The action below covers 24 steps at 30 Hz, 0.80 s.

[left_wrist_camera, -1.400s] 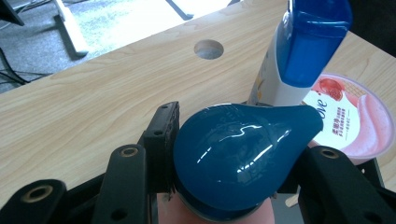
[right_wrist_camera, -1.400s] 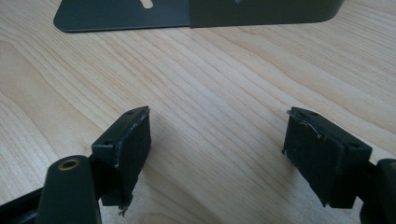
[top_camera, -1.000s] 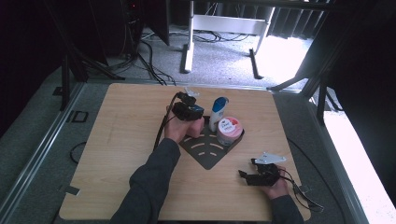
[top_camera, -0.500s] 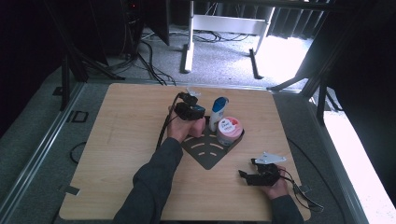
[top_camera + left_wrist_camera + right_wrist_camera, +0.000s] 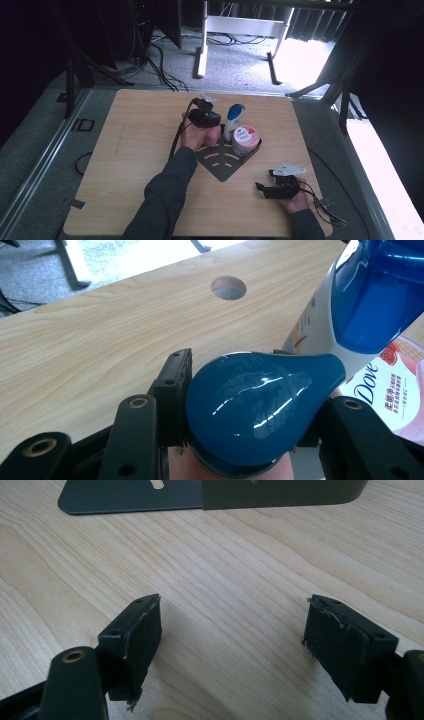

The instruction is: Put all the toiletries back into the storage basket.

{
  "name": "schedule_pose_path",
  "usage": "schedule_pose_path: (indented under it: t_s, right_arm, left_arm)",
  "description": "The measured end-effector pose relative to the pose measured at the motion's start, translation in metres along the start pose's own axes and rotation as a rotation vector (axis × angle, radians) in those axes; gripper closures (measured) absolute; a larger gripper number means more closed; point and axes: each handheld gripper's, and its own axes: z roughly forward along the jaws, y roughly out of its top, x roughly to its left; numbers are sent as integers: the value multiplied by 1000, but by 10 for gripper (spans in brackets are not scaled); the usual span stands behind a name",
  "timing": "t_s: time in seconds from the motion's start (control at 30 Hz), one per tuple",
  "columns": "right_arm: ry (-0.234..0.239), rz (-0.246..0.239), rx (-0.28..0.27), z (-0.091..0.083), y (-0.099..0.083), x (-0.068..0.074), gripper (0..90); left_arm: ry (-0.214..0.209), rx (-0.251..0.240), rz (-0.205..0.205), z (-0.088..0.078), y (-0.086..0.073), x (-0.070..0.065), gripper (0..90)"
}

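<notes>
My left gripper (image 5: 252,412) is shut on the glossy blue teardrop cap (image 5: 250,400) of a pink-bodied bottle, with one jaw on each side of it. In the high view that gripper (image 5: 209,118) sits near the table's middle, over the back corner of a black slotted stand (image 5: 220,161). Right beside the held cap stands a white bottle with a blue top (image 5: 320,325) (image 5: 232,120), and next to that a pink Dove jar (image 5: 387,392) (image 5: 245,139). My right gripper (image 5: 232,645) (image 5: 261,187) rests open on bare wood at the front right, nothing between its pads.
A round hole (image 5: 228,287) is cut in the wooden tabletop (image 5: 130,145) beyond the bottles. The black stand's edge (image 5: 150,495) lies ahead of my right gripper. Cables trail from both grippers. Dark frames and floor surround the table.
</notes>
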Motion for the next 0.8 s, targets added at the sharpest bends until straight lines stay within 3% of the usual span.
schedule_pose_path:
  t_s: [0.8]
  right_arm:
    - [0,0,1,0,0,0,226]
  left_arm:
    - [-6,-16,-40,7,5,-5,529]
